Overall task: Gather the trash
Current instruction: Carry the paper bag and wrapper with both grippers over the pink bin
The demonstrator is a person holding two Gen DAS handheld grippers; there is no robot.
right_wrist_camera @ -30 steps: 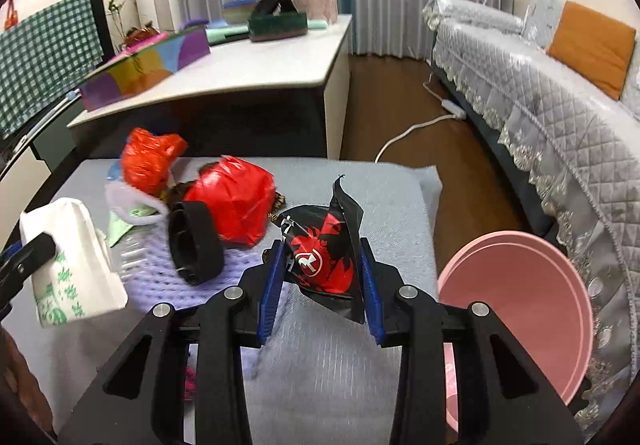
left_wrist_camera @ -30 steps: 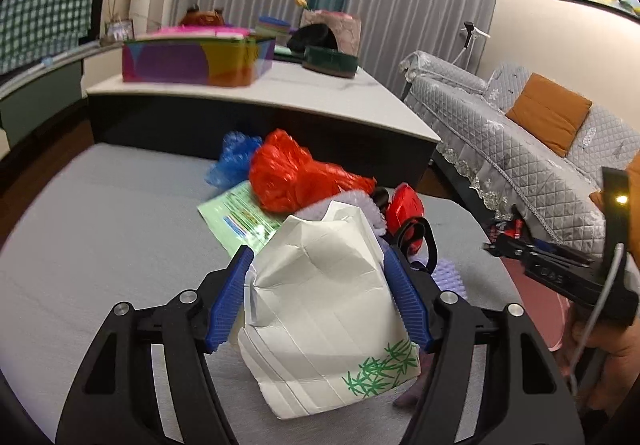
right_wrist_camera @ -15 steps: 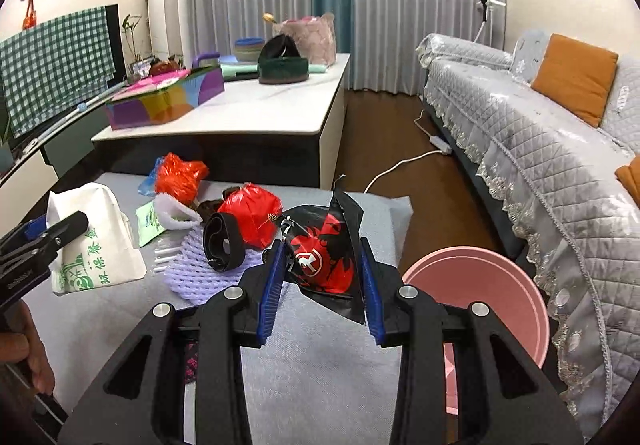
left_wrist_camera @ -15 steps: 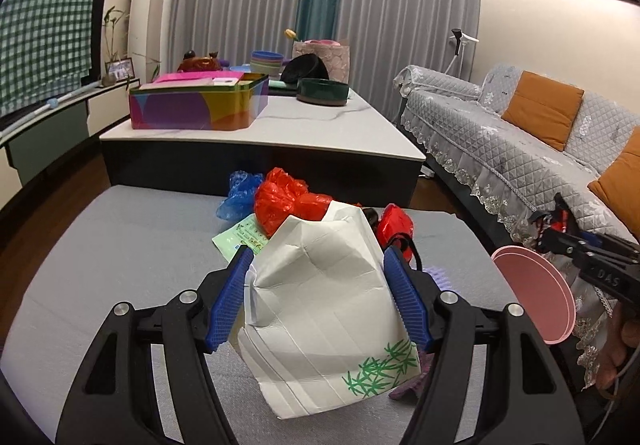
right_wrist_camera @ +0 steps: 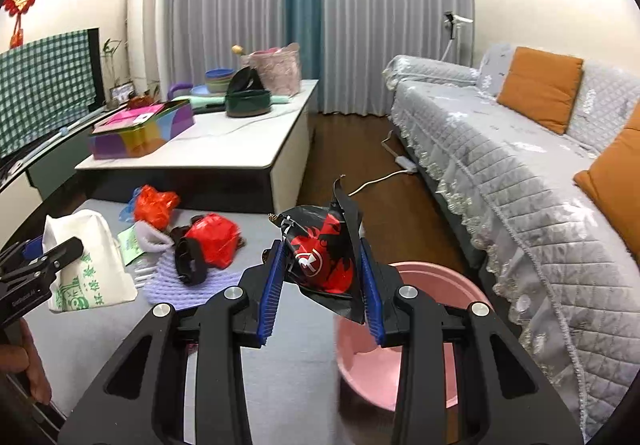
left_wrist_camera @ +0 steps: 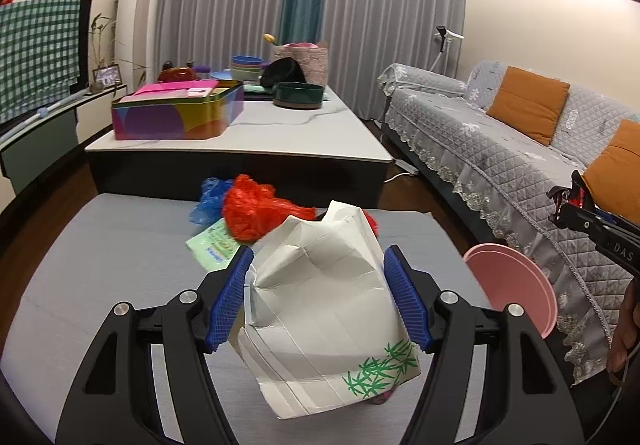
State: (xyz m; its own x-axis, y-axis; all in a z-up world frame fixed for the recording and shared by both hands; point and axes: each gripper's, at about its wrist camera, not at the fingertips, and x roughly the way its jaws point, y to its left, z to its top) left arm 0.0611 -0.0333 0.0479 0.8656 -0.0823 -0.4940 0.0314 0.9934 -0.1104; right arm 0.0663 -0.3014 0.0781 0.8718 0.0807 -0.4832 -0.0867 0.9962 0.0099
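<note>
Over grey felt, left tool clamps creased paper bag; right tool clamps glossy wrapper.

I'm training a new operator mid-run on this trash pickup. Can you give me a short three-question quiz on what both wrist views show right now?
1. True or false: the left gripper is clamped on a white paper bag with a green bamboo print.
2. What does the right gripper hold?
A. a blue plastic bag
B. a black and red wrapper
C. a purple foam net
3. Fill in: the open container beside the grey mat, below the right gripper, is a pink ____.

Key
1. True.
2. B: the black and red wrapper sits between its blue pads.
3. Bin: the pink bin stands on the floor between the mat and the sofa.
</note>
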